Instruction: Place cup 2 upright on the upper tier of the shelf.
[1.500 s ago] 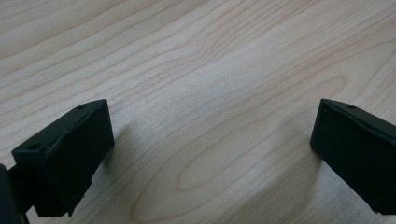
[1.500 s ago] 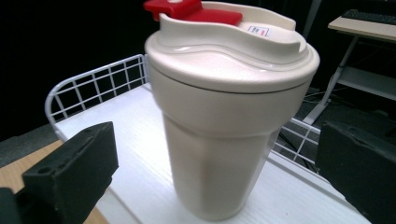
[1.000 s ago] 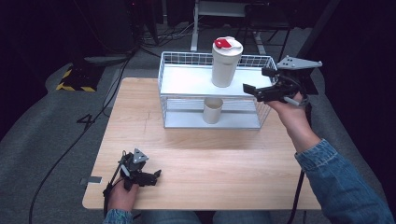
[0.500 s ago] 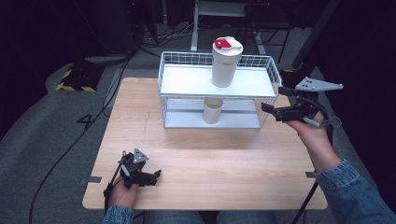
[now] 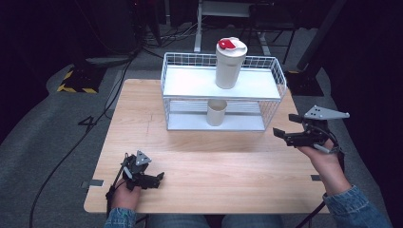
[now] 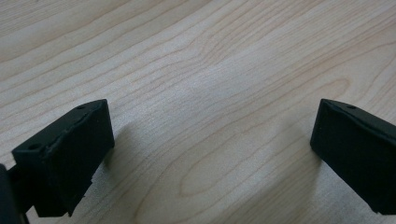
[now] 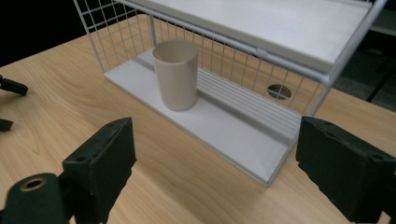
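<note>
Down and away from the tumbler (image 5: 229, 64) came the right gripper (image 5: 283, 127), to the table's right edge – leaving the tumbler upright on the rack's (image 5: 272, 91) top shelf, apparently placed. The left gripper's view showed its jaws wide over bare wood. The right gripper's view showed jaws just closing, yet apart and empty – facing the cup (image 7: 176, 74).

both tongs are matte black, with blocky squared jaws bearing small round screw holes. the right tongs (image 5: 284, 134) carry a grey three-cornered plate on top, as do the left tongs (image 5: 157, 178). black cables trail from each. both sleeves are blue denim.
</note>
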Motion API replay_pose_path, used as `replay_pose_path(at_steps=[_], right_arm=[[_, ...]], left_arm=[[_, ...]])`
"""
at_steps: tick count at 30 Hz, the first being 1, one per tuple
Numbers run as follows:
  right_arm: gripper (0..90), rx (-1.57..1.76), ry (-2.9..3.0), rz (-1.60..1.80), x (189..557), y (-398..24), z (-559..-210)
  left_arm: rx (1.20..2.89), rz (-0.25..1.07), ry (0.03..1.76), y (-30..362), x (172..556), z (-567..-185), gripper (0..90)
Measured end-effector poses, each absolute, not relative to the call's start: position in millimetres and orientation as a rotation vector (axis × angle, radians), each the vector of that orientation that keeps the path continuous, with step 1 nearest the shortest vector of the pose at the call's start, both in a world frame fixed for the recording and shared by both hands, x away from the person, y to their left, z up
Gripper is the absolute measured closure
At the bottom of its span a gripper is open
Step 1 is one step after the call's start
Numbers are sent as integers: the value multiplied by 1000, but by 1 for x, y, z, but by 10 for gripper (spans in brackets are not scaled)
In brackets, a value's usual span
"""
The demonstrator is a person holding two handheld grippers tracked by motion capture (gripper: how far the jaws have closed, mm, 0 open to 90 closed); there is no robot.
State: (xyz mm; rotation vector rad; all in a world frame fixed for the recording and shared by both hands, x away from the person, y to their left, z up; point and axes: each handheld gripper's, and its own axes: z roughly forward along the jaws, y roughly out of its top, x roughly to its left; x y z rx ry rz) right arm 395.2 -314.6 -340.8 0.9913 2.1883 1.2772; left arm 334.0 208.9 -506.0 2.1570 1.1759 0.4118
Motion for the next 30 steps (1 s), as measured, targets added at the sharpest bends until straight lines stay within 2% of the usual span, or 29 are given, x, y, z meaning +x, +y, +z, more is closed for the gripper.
replay_pose_path(at_steps=[30], right_arm=[[142,1271,2287,1085,364,-334,-476]], left_arm=[[2157,412,1176,209,334,-506,2]])
